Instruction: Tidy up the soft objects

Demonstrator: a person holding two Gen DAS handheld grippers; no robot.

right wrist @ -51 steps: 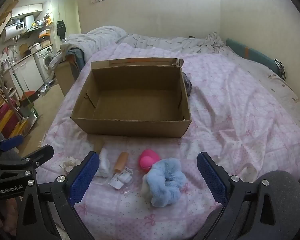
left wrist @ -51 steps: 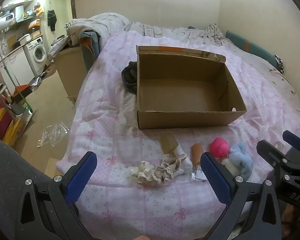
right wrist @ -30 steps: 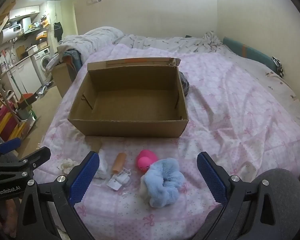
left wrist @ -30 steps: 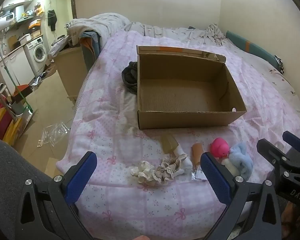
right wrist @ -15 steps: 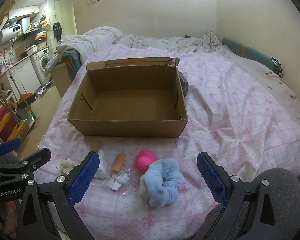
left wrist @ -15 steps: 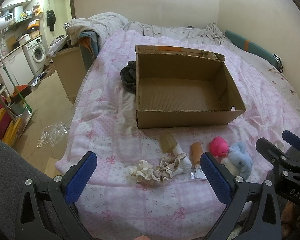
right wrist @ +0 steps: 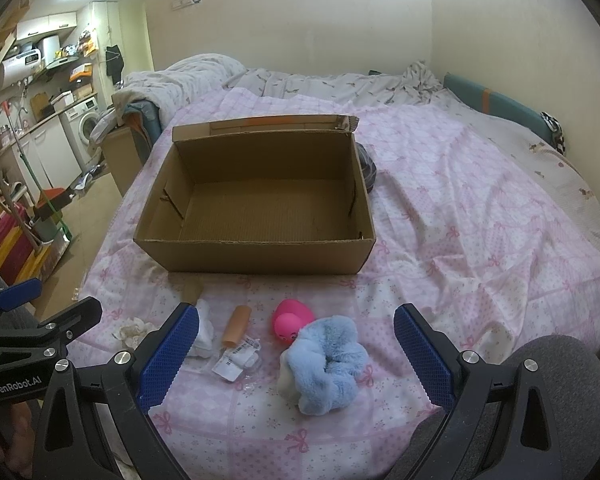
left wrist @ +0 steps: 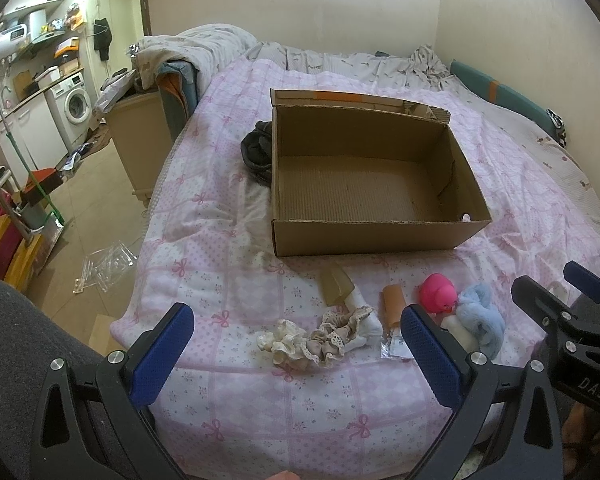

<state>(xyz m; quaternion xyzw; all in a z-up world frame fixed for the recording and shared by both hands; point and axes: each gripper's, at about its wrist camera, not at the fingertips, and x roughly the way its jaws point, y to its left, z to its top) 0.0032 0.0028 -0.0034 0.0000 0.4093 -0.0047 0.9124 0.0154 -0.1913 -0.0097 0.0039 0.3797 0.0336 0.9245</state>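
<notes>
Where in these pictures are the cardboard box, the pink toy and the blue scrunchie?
cardboard box (right wrist: pixel 260 254), right wrist view, front wall.
pink toy (right wrist: pixel 293 317), right wrist view, its body.
blue scrunchie (right wrist: pixel 326 364), right wrist view, fluffy middle.

box (right wrist: pixel 256 248) on bed (right wrist: pixel 480 220), scrunchies (right wrist: pixel 326 364) before it, dark garment (left wrist: pixel 256 152) behind

The cardboard box (left wrist: pixel 364 236) hides most of the dark garment (left wrist: pixel 256 152) at its nine o'clock; the package label (right wrist: pixel 236 360) is too small to read.
</notes>
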